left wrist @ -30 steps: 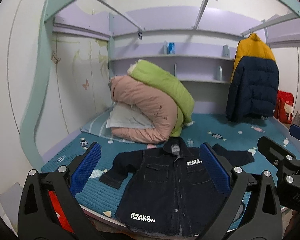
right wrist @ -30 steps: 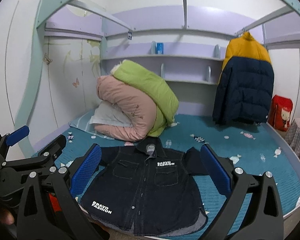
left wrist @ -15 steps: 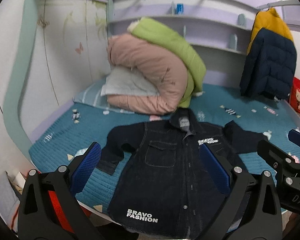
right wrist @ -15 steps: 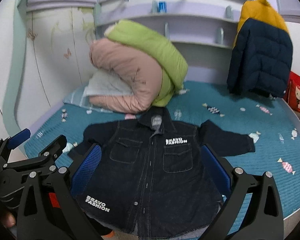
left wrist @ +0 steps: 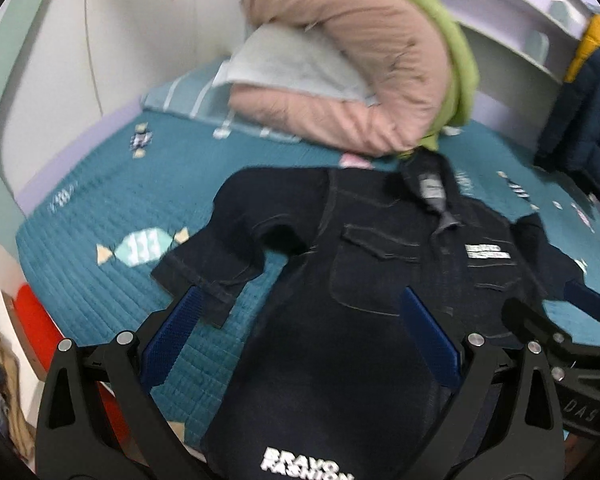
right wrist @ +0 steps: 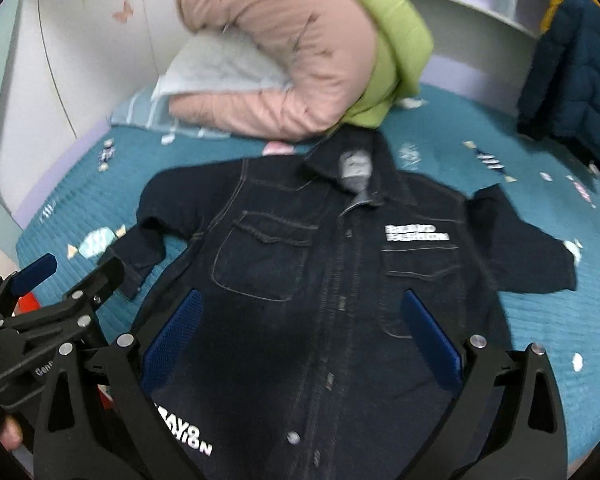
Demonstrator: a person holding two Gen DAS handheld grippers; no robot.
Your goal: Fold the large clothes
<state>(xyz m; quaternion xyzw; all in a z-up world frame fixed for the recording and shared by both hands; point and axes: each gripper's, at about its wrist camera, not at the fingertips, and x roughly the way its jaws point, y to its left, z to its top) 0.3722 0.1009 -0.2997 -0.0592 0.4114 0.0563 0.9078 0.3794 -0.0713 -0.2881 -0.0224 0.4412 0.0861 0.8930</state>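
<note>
A dark denim jacket (left wrist: 364,296) with white "BRAVO FASHION" lettering lies face up and spread flat on a teal quilted bed (left wrist: 100,208), collar away from me, both sleeves out to the sides. It also shows in the right wrist view (right wrist: 332,288). My left gripper (left wrist: 300,332) is open and empty, above the jacket's lower left part, its left finger near the left sleeve cuff (left wrist: 204,288). My right gripper (right wrist: 300,332) is open and empty above the jacket's lower front. The left gripper also shows at the left of the right wrist view (right wrist: 48,292).
A rolled pink and green duvet (right wrist: 300,52) with a pale pillow (right wrist: 216,64) lies just behind the collar. A navy and yellow puffer coat (right wrist: 572,64) hangs at the back right. The wall (left wrist: 100,32) borders the bed on the left.
Both grippers have moved forward and tilted down toward the jacket, which now fills much more of each view. Both stay open.
</note>
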